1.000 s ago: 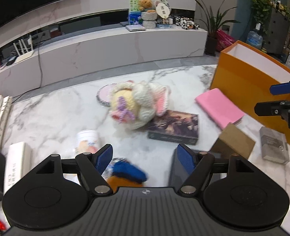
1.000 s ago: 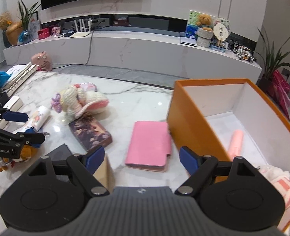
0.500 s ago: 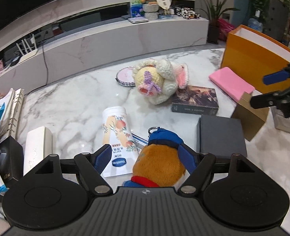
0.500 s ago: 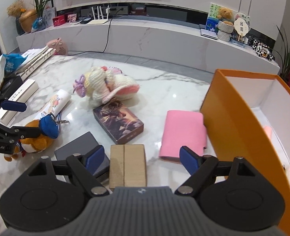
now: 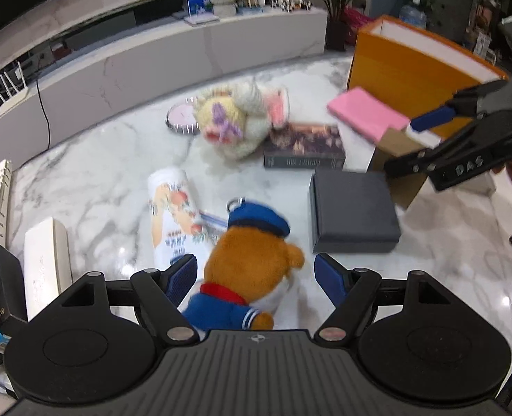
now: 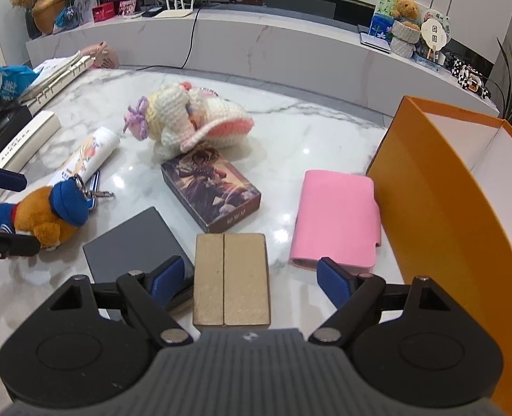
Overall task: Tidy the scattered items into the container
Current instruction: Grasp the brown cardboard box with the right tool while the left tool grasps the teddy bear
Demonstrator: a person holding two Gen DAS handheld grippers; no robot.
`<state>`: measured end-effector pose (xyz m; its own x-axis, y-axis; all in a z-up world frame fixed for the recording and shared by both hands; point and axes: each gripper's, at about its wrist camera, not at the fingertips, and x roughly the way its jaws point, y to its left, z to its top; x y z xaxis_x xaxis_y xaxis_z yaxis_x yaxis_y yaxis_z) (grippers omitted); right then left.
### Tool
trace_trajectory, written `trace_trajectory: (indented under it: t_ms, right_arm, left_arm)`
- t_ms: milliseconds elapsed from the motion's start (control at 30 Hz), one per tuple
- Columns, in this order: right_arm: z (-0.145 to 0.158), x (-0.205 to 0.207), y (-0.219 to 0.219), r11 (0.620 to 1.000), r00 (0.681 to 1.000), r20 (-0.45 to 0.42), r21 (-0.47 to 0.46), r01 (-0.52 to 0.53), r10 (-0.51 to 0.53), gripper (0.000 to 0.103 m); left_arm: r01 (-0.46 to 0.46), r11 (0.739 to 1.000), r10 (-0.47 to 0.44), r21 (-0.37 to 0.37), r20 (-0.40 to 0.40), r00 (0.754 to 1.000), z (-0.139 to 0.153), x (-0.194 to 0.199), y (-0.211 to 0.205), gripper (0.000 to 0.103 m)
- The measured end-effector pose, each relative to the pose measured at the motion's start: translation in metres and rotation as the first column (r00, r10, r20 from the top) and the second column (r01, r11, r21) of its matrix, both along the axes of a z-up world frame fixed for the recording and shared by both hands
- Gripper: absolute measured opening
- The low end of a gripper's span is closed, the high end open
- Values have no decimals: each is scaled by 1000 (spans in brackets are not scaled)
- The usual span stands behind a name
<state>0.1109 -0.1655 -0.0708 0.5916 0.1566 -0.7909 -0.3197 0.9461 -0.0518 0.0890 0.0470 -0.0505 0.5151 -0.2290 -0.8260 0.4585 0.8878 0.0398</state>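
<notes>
Since a moment ago the left gripper (image 5: 256,277), jaws wide apart, has closed in around the brown plush bear in blue sailor cap (image 5: 252,256) lying on the marble surface (image 5: 100,190), its lower body hidden; the right gripper (image 6: 245,280) straddles a tan cardboard box (image 6: 231,277) with jaws wide, holding nothing, beside the orange container (image 6: 440,215).

White marble worktop (image 6: 290,131), glossy. On it: orange box (image 6: 440,215) at right, pink wallet (image 6: 335,215) beside it, tan box (image 6: 230,277), grey box (image 6: 131,249), dark book (image 6: 211,187), crochet plush (image 6: 186,121), bear plush (image 6: 44,215), printed tube (image 6: 86,159), white box (image 6: 23,142).
</notes>
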Motion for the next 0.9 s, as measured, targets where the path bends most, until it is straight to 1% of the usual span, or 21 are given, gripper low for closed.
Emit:
trace_trajectory:
  t_ms: [100,233,367,467,533,600,700,800,833,900]
  right_arm:
    - [-3,1,2,1000,1000,-10,-3,-6,6,84]
    - [-7,2,2,1000,1000,-23,-3,-8,8,82]
    - [-8,4,-3,1000,999,-39,30,1,1,81]
    - [-7,5,-5,998,999,-53,57,3,0,75]
    - [-6,5,-6,997,998,-66,79,0,5,66]
    - [-6,5,-6,996,997,-73,93,-2,9,62]
    - [-5,5,-7,994,996,-83,112,-5,14,57]
    - [-5,5,-7,994,996,-86,110,-3,13,54]
    - [-5,5,-7,994,996,-85,108,-2,11,50]
    - [-5,6,-8,995,996,-86,101,-4,13,50]
  left_arm:
    - [-6,1000,7,20,-28,1000,-10,1,3,88]
    - [-18,999,20,34,-43,999,-17,4,6,88]
    - [-21,999,23,43,-50,998,-20,6,6,88]
    - [-23,998,26,53,-55,998,-24,8,5,88]
    - [-29,998,32,57,-61,998,-26,9,5,88]
    - [-33,998,36,57,-63,997,-27,10,5,88]
    - [-35,998,39,61,-67,997,-29,11,6,88]
    - [-33,997,38,70,-70,997,-31,11,5,88]
    - [-31,997,36,73,-69,997,-31,11,5,85]
    - [-30,996,36,78,-66,997,-32,11,5,81]
